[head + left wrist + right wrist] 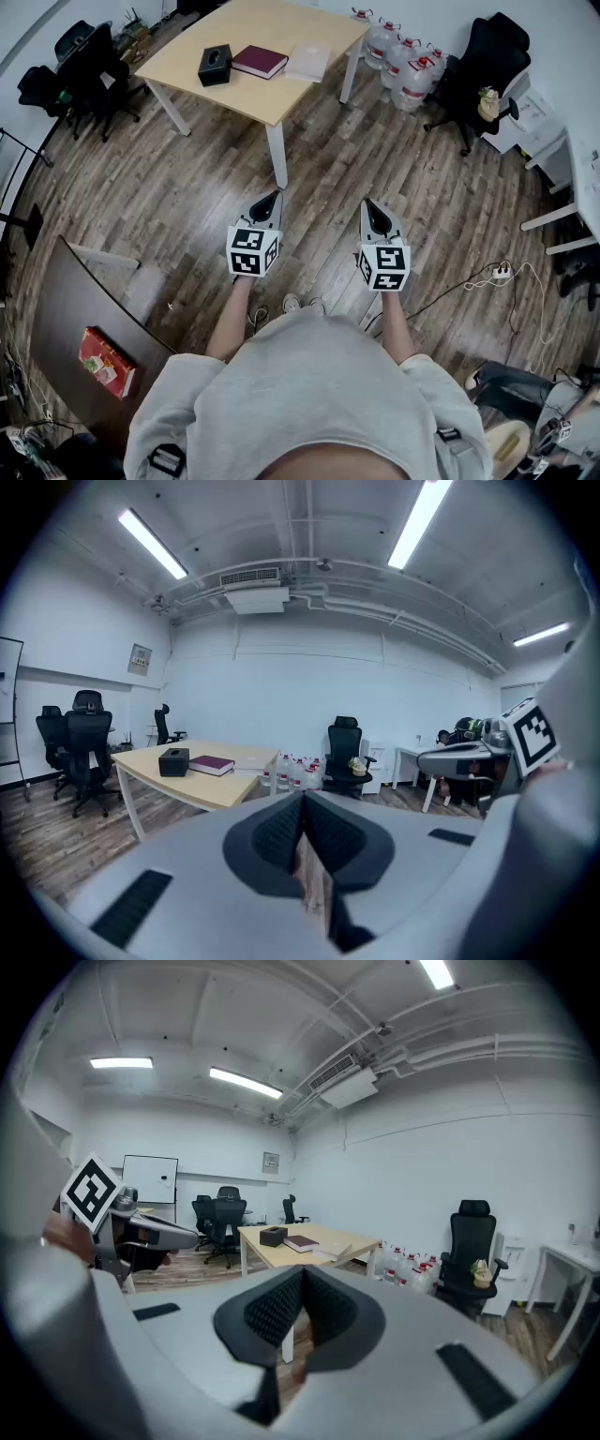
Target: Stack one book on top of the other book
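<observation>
Person stands on the wood floor [187, 197], well back from the pale wooden surface [272, 98], one tool in each hand, both held out in front and pointing toward it, tilted slightly downward.

Left tongs [275, 197]: pressed together, ribbed pads meeting, nothing between them. Right tongs [367, 203]: likewise together and empty. The two tools are side by side, apart from each other, both over bare floor, with the marker cubes nearest the body.

On the surface, in the head view: black box [215, 66] at left, maroon book [260, 62] just beside it, then a pale book [308, 62] just beside the maroon one, nearer the right edge. Both books lie flat, each on the surface itself, neither on the other. Cannot tell whether their edges touch.

Surroundings: cluster of water jugs [403, 70] on the floor past the right end of the surface; black office chair [483, 56] beyond them; more black chairs [89, 61] at far left. Power strip [502, 273] with trailing cord on the floor at right.
</observation>
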